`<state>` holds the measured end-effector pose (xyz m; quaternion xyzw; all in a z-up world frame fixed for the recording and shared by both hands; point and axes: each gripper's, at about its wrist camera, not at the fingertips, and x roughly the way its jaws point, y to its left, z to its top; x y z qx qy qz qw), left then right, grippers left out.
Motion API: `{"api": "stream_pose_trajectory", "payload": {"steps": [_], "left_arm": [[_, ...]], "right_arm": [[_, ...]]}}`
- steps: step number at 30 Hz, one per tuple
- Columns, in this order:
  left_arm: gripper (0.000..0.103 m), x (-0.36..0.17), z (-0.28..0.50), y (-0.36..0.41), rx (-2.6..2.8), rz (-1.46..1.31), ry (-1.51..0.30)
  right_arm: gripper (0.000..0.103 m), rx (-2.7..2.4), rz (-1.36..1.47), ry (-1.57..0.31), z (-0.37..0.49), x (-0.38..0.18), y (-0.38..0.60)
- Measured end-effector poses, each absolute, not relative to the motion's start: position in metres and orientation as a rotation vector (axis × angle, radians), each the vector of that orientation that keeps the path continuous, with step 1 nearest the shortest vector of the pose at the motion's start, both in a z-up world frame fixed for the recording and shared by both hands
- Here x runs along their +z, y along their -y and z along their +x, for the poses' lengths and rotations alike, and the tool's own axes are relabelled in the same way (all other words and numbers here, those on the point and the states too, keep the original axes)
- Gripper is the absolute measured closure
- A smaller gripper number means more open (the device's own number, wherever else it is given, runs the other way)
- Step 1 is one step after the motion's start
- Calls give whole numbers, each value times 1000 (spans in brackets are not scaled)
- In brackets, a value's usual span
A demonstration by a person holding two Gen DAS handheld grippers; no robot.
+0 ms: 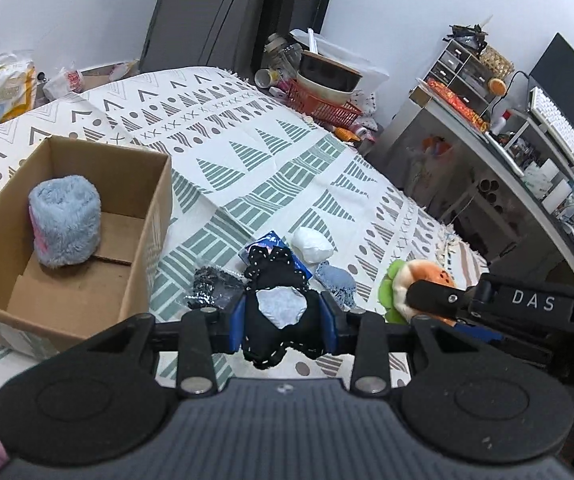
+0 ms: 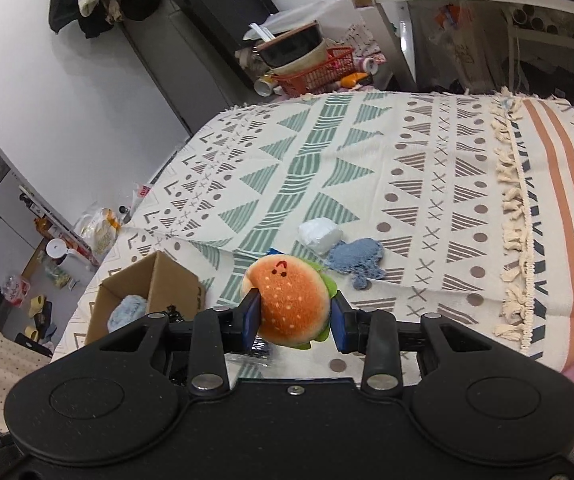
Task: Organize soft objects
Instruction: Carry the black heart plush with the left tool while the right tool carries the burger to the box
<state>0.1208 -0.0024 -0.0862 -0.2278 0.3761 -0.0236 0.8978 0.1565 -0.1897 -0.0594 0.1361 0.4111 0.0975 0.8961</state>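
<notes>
Left wrist view: left tool clamped on black stitched plush; cardboard box lies forward-left on the bed — nearer this hand. Right tool clamped on burger plush, box further left.

Black claw bodies, blue pads, silver screws, white "DAS" lettering

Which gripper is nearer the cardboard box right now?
Left. The left gripper, shut on a black pouch, sits just beside the cardboard box; the right gripper, holding the burger plush, is farther off.
</notes>
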Motion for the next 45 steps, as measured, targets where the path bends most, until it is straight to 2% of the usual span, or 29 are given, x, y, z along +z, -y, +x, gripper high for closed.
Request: {"api": "stream_pose_trajectory", "payload": {"steps": [20,38,45], "left_arm": [[66,-67,133,-84,-8,-533,-716],[66,-105,138,-157,279,-677,-773],[61,-116,141,-169,354,-693,-828]], "right_arm": [[68,320,279,-793,165,-42,107],[68,413,278,-862,195,-68,36],[67,438,294,-902,211,-85,17]]}}
